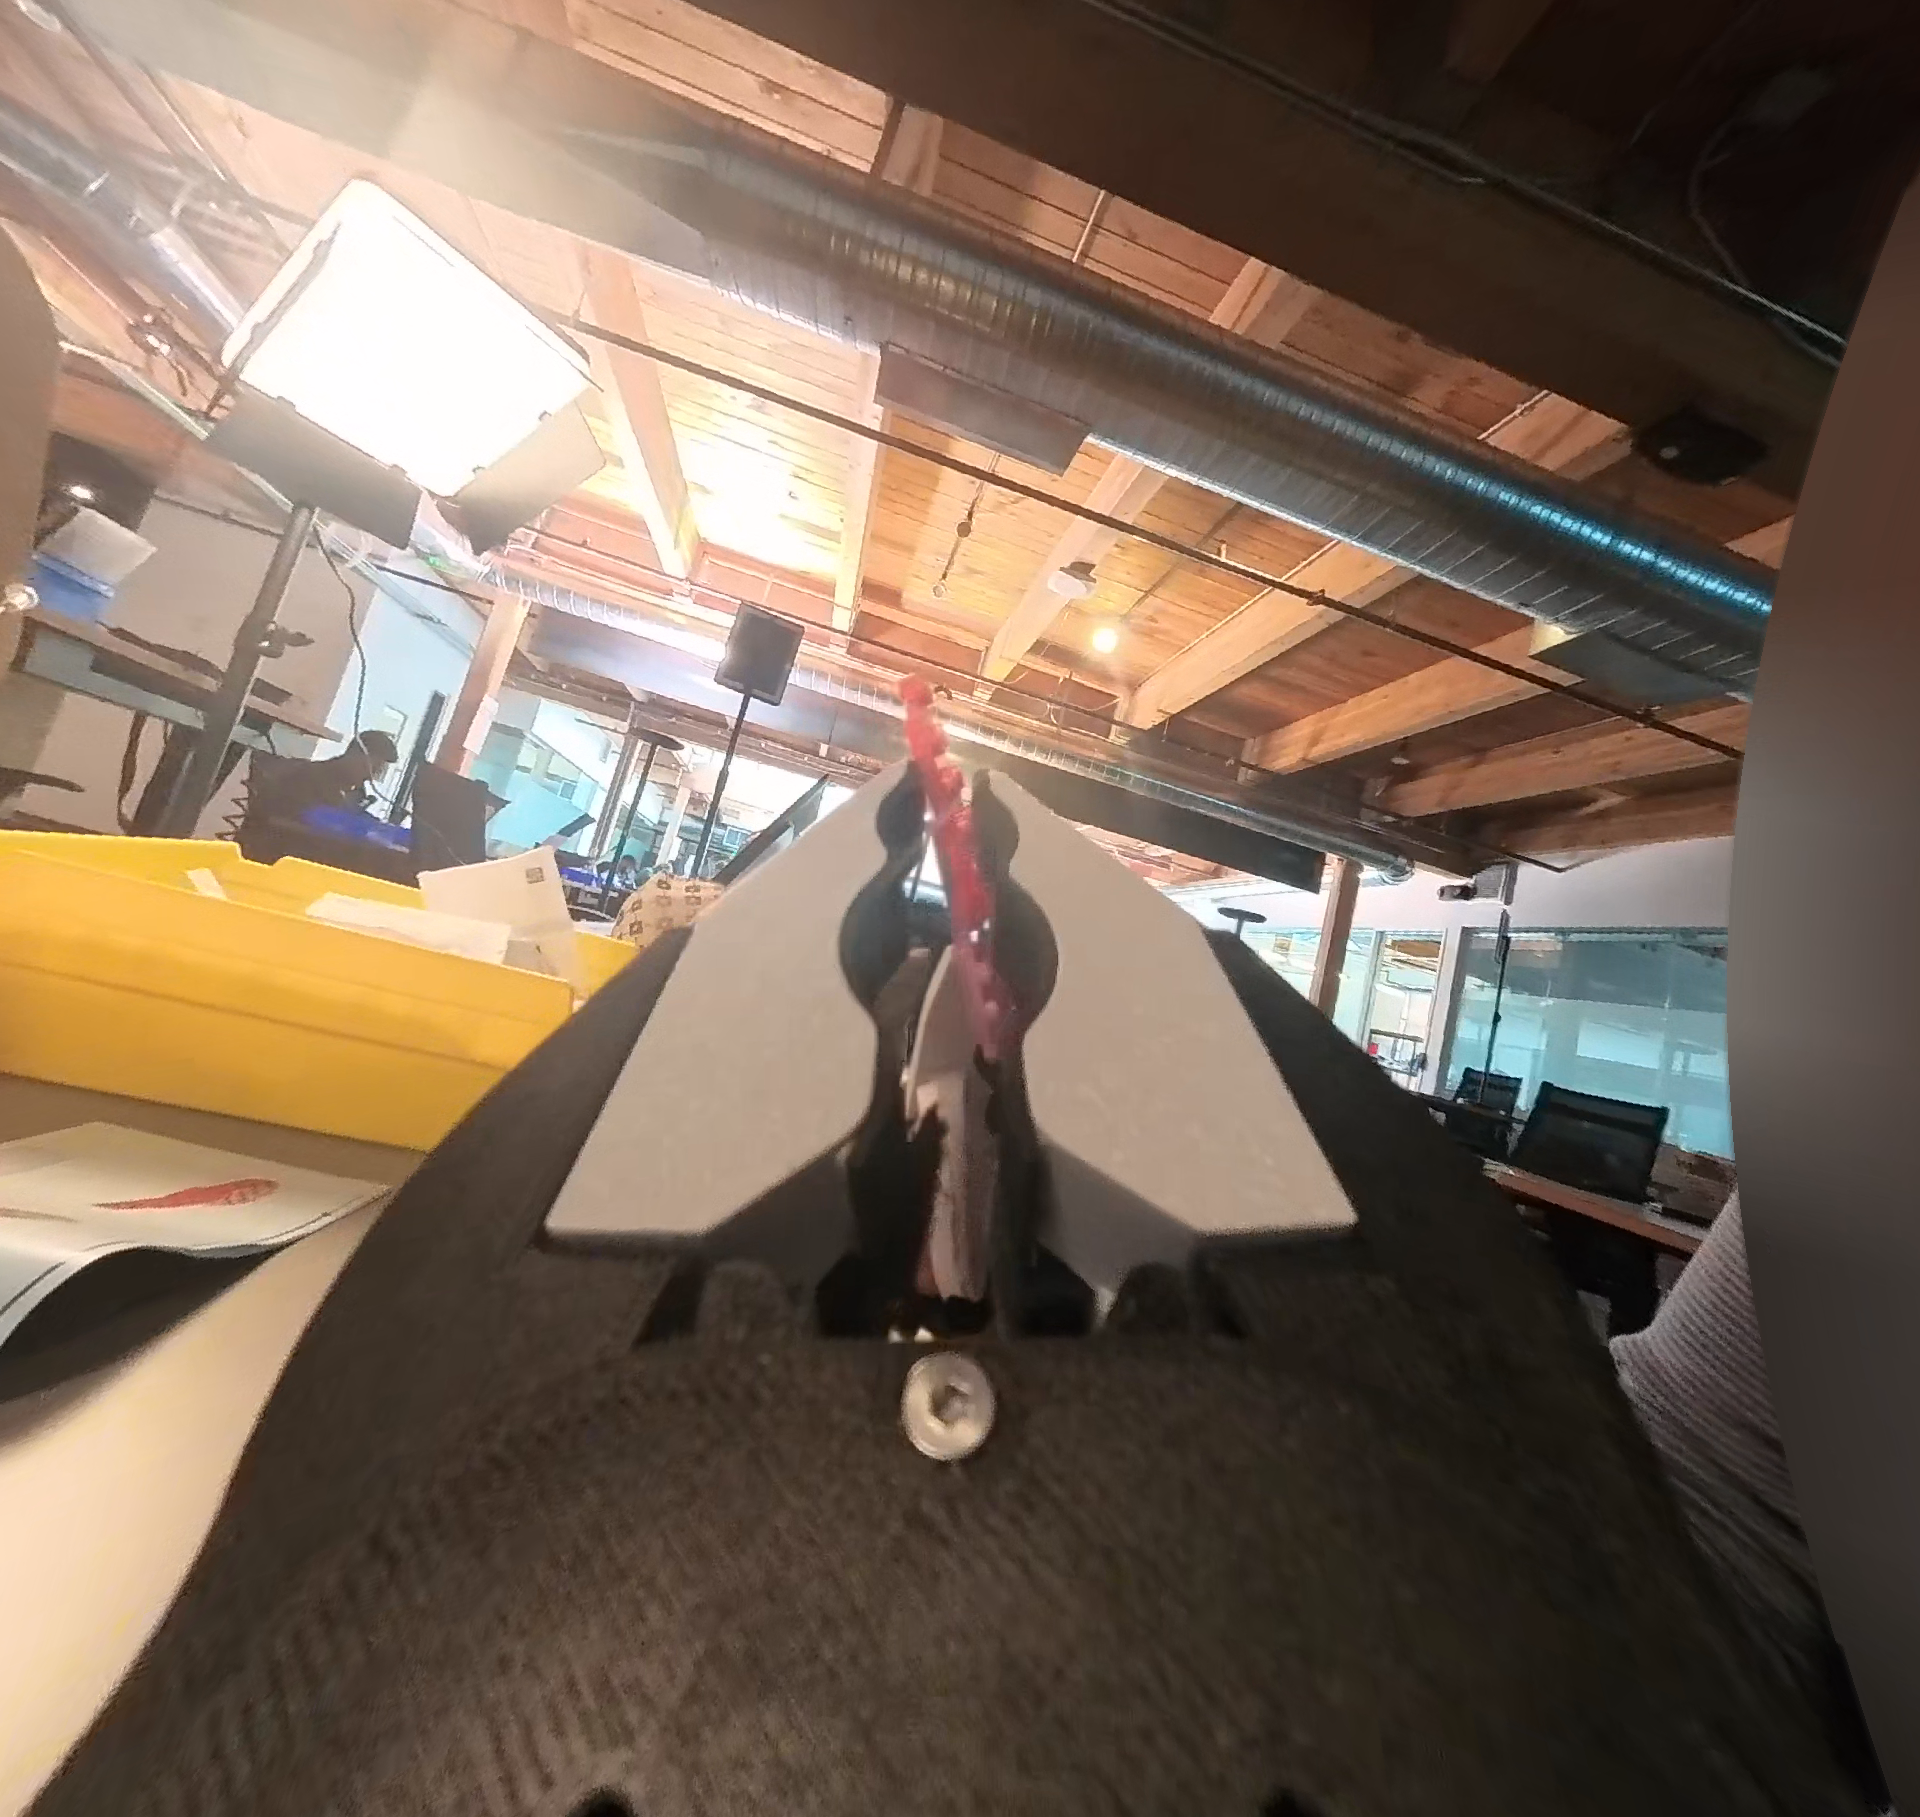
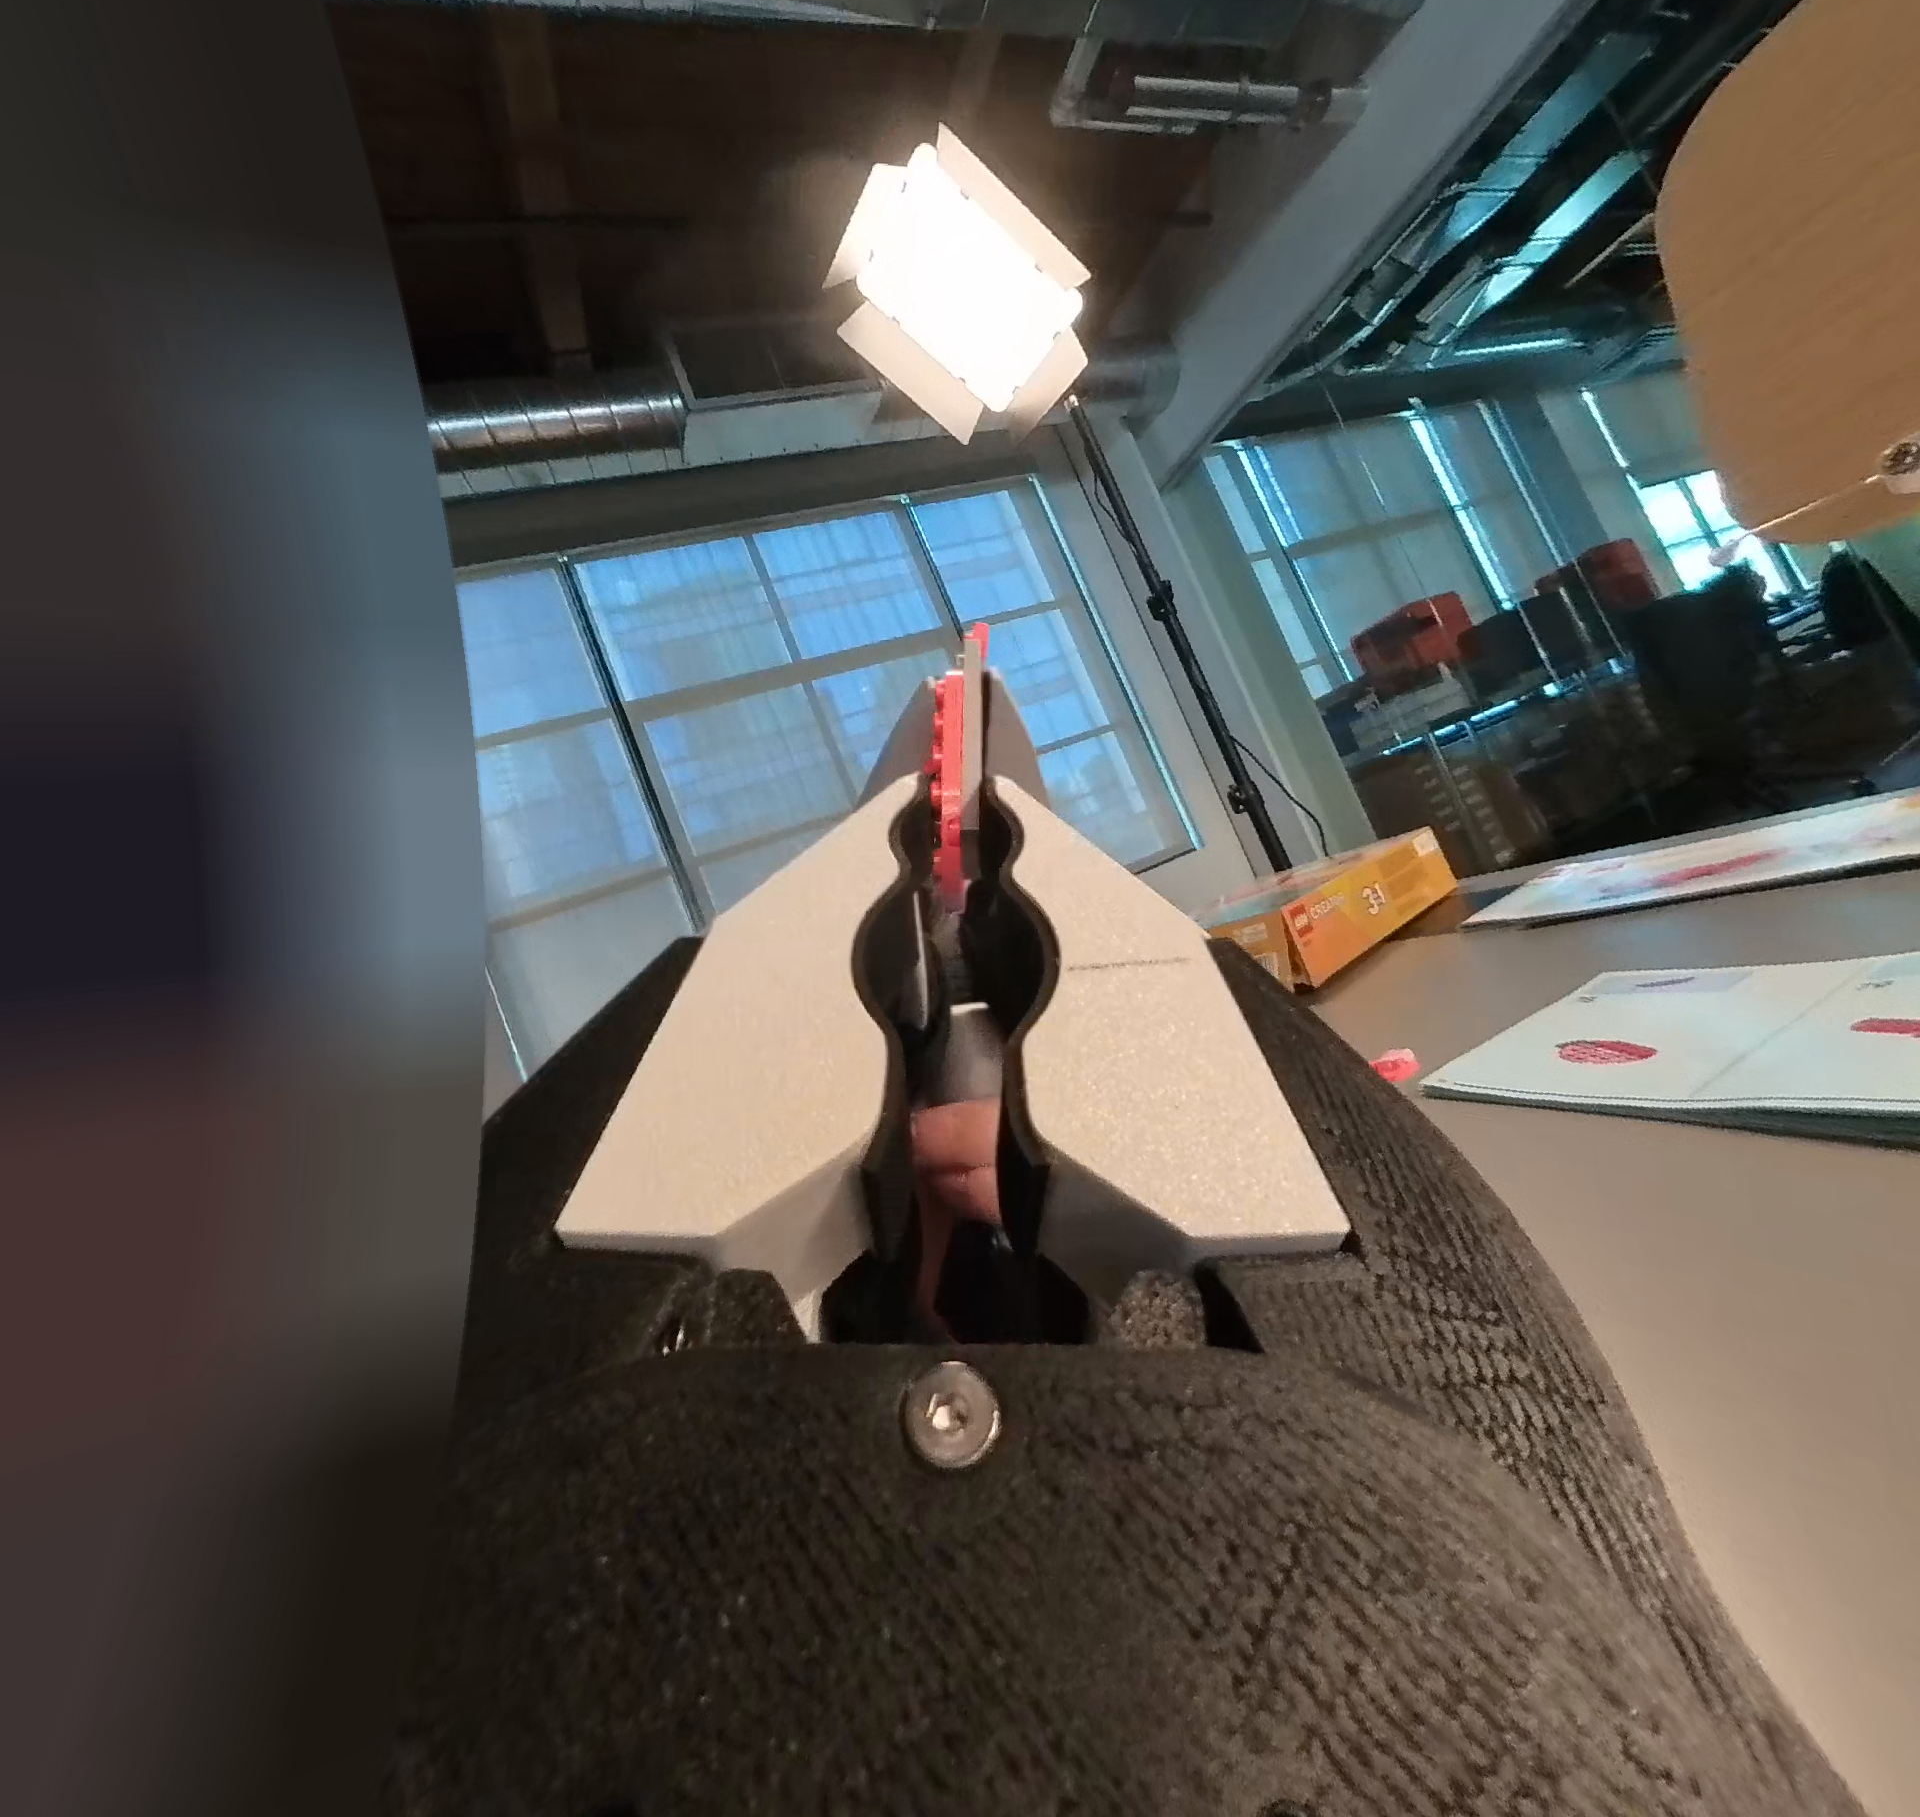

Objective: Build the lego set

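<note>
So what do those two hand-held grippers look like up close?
Both look alike: the left hand-held gripper and right hand-held gripper have two pale grey wedge-shaped fingers with wavy black inner edges, on a rough black textured body with one silver screw. No cables show.

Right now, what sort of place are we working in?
Likely an open-plan office or workshop set up for recording: exposed wood ceiling with ducts, studio light on a stand, and a table with a toy box and booklets.
</note>
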The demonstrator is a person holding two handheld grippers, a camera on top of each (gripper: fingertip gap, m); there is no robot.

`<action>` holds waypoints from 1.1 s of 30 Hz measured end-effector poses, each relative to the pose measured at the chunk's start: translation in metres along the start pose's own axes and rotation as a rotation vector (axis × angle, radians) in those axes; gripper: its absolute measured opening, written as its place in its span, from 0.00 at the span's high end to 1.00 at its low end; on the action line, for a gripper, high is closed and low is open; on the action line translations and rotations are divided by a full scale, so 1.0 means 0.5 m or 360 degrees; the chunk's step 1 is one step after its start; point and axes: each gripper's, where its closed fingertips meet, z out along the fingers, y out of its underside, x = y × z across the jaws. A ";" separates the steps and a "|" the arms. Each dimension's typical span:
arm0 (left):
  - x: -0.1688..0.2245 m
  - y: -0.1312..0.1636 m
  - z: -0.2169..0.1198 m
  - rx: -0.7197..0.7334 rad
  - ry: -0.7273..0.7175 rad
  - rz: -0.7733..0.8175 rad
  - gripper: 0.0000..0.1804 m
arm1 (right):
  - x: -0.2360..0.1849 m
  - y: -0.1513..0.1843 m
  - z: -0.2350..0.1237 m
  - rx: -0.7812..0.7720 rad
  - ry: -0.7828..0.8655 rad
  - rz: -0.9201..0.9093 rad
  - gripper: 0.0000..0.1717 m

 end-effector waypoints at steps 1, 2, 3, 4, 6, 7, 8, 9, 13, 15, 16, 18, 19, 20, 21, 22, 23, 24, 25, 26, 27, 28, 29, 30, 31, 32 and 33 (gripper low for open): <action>0.002 -0.002 0.000 0.0007 0.0009 0.0001 0.98 | 0.004 0.002 0.000 -0.0009 0.0020 -0.0009 0.97; 0.004 -0.005 0.000 0.0024 0.0017 0.0001 0.99 | 0.006 0.004 0.001 -0.0020 0.0036 -0.0019 0.97; 0.003 -0.009 -0.001 0.0042 0.0018 -0.0001 0.99 | 0.006 0.008 0.002 -0.0039 0.0038 -0.0026 0.97; 0.002 -0.013 -0.003 0.0057 0.0019 -0.0011 0.99 | 0.006 0.014 0.004 -0.0065 0.0042 -0.0034 0.97; 0.000 -0.025 -0.009 0.0103 0.0042 -0.0076 0.99 | 0.003 0.022 0.007 -0.0103 0.0030 -0.0045 0.97; 0.000 -0.030 -0.010 0.0118 0.0060 -0.0108 0.98 | 0.001 0.024 0.008 -0.0116 0.0022 -0.0044 0.97; -0.002 -0.033 -0.012 0.0125 0.0065 -0.0123 0.99 | 0.001 0.027 0.009 -0.0126 0.0023 -0.0048 0.97; -0.001 -0.034 -0.012 0.0121 0.0073 -0.0126 0.99 | 0.000 0.028 0.009 -0.0131 0.0022 -0.0050 0.97; 0.000 -0.033 -0.012 0.0115 0.0082 -0.0119 0.98 | -0.001 0.028 0.010 -0.0129 0.0017 -0.0045 0.97; 0.001 -0.034 -0.012 0.0119 0.0092 -0.0140 0.98 | -0.001 0.028 0.010 -0.0130 0.0013 -0.0046 0.97; 0.001 -0.033 -0.012 0.0115 0.0100 -0.0157 0.98 | -0.002 0.029 0.010 -0.0132 0.0011 -0.0047 0.97; 0.004 -0.026 -0.009 0.0085 0.0128 -0.0188 0.99 | -0.004 0.032 0.011 -0.0147 0.0008 -0.0068 0.97; 0.005 -0.025 -0.009 0.0086 0.0136 -0.0204 0.99 | -0.005 0.034 0.012 -0.0153 0.0007 -0.0081 0.97; 0.005 -0.025 -0.009 0.0085 0.0136 -0.0212 0.99 | -0.006 0.034 0.012 -0.0153 0.0007 -0.0085 0.97; 0.005 -0.025 -0.009 0.0082 0.0139 -0.0220 0.99 | -0.006 0.033 0.012 -0.0150 0.0005 -0.0080 0.97; 0.005 -0.025 -0.009 0.0081 0.0141 -0.0229 0.99 | -0.006 0.032 0.012 -0.0147 0.0002 -0.0075 0.97; 0.004 -0.025 -0.009 0.0082 0.0141 -0.0245 0.99 | -0.006 0.031 0.011 -0.0144 0.0005 -0.0083 0.97; 0.004 -0.025 -0.009 0.0081 0.0148 -0.0274 0.98 | -0.005 0.030 0.011 -0.0140 0.0010 -0.0098 0.97; 0.002 -0.025 -0.009 0.0075 0.0156 -0.0313 0.98 | -0.005 0.029 0.010 -0.0137 0.0019 -0.0114 0.97; 0.000 -0.024 -0.009 0.0069 0.0164 -0.0359 0.98 | -0.004 0.027 0.010 -0.0137 0.0032 -0.0136 0.97; -0.001 -0.023 -0.009 0.0061 0.0171 -0.0404 0.98 | -0.003 0.027 0.009 -0.0141 0.0046 -0.0168 0.97; -0.002 -0.021 -0.009 0.0050 0.0183 -0.0446 0.98 | -0.003 0.026 0.008 -0.0147 0.0058 -0.0199 0.97; -0.004 -0.019 -0.009 0.0030 0.0190 -0.0488 0.98 | -0.002 0.026 0.007 -0.0154 0.0066 -0.0219 0.97; -0.007 -0.016 -0.009 0.0005 0.0186 -0.0516 0.98 | 0.001 0.025 0.004 -0.0162 0.0076 -0.0231 0.97; -0.011 -0.012 -0.010 -0.0020 0.0171 -0.0525 0.98 | 0.003 0.021 0.001 -0.0157 0.0087 -0.0246 0.97; -0.018 -0.002 -0.010 -0.0066 0.0135 -0.0524 0.98 | 0.005 0.013 -0.003 -0.0141 0.0092 -0.0264 0.97; -0.024 0.008 -0.010 -0.0115 0.0105 -0.0518 0.98 | 0.008 0.006 -0.009 -0.0136 0.0101 -0.0283 0.97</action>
